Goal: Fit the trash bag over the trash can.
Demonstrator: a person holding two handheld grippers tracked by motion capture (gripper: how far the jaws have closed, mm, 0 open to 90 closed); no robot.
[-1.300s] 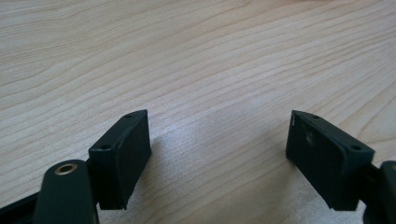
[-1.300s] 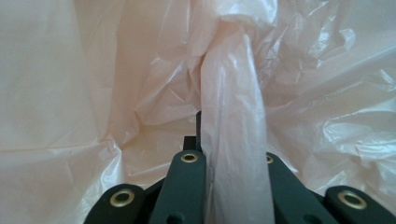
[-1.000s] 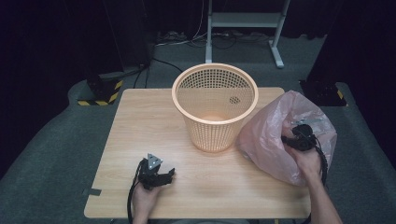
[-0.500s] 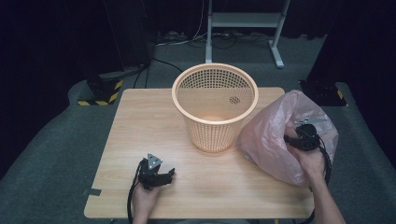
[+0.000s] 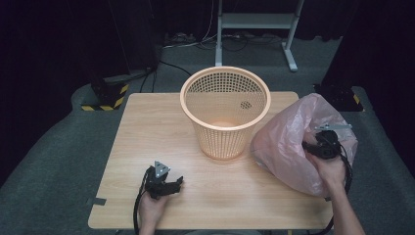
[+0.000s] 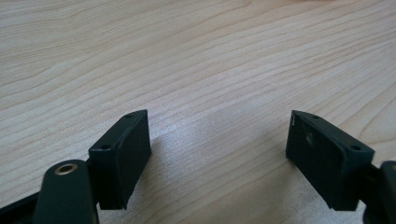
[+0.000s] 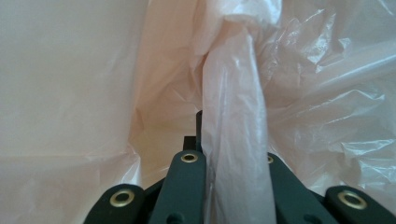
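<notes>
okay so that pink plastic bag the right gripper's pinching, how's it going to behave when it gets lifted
Probably floppy: the pink plastic bag is thin, crinkled film, bunched between the right gripper's jaws. Likely very light, so it may billow and could slip.

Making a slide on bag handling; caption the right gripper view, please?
Right gripper shut on a bunched fold of the pink plastic bag, translucent film billowing around it.
</notes>
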